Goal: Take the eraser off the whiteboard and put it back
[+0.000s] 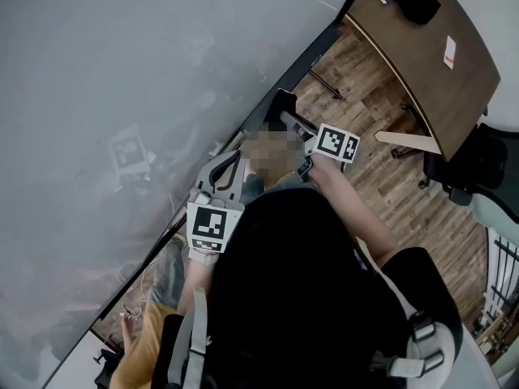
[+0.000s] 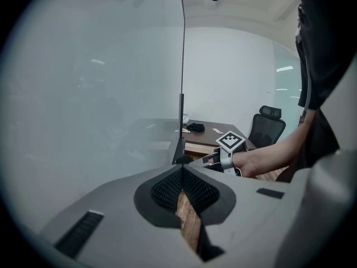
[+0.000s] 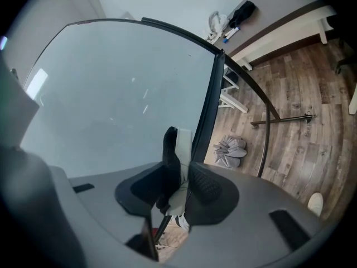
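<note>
Right gripper view: eraser (image 3: 177, 154) between jaws

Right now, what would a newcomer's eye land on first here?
The big grey whiteboard fills the left of the head view. In the right gripper view, the right gripper is clamped on the black-and-white eraser, near the board's dark edge. The left gripper is shut and empty.

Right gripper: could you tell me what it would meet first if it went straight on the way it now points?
Probably the whiteboard, close to its dark frame, with the eraser held by the right gripper touching first; depth is unclear here.
</note>
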The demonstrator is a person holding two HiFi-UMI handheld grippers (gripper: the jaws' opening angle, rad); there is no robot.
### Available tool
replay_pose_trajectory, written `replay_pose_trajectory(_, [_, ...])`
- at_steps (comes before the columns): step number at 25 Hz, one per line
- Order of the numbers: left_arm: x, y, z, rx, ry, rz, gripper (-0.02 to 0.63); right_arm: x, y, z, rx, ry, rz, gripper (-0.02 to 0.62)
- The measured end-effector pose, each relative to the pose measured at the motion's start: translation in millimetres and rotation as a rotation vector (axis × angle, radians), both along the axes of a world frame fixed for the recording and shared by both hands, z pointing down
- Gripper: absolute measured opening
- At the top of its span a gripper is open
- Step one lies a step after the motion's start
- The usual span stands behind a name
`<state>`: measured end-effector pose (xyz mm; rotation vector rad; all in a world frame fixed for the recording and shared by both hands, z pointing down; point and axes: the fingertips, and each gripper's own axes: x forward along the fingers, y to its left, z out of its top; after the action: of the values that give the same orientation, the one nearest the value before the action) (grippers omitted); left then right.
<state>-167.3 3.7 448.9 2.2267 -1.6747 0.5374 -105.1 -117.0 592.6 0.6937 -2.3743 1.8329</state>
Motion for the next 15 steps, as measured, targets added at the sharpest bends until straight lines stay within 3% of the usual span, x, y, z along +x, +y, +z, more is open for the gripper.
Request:
replay_pose_trajectory(5, [-13,22,-1,0.006,-0.001,-0.029,0.006,-15,17,7,-0.027,0.006,-0.003,0.141])
replay_pose_trajectory(15, [-16,19,-1,-0.009,-0.010,-0.073,0.006,-22,10,20,-0.100,-0.002,0.008,0.141])
